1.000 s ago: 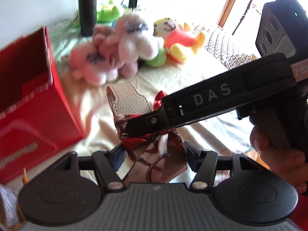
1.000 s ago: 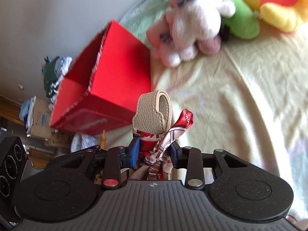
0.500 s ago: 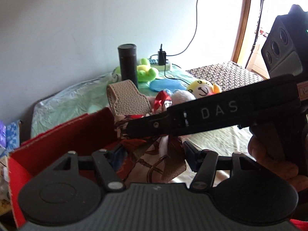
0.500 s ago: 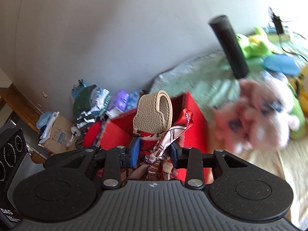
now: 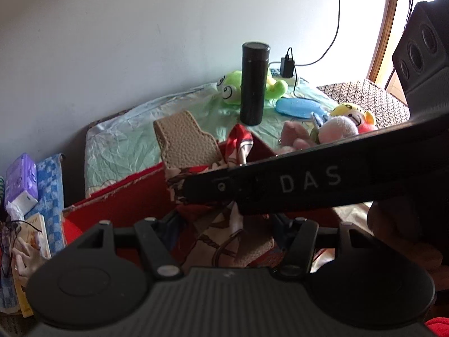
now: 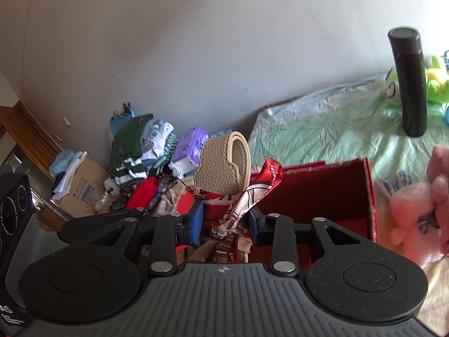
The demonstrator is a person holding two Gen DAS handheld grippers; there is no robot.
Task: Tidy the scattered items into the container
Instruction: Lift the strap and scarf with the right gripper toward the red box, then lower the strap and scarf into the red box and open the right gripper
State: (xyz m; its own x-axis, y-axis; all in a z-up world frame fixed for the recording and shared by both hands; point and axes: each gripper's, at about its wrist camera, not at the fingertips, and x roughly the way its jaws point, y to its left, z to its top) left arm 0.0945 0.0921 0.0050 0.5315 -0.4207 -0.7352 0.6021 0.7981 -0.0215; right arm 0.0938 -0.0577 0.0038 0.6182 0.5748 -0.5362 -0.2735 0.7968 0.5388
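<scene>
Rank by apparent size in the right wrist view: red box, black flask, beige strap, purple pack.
1. red box
2. black flask
3. beige strap, though it sits close to the camera, so its rank is unsure
4. purple pack

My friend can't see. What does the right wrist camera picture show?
The right gripper pinches a tan handbag strap tied with a red patterned scarf, just above an open red box on a bed. A black bottle stands behind, and a pink plush toy lies to the right.
</scene>
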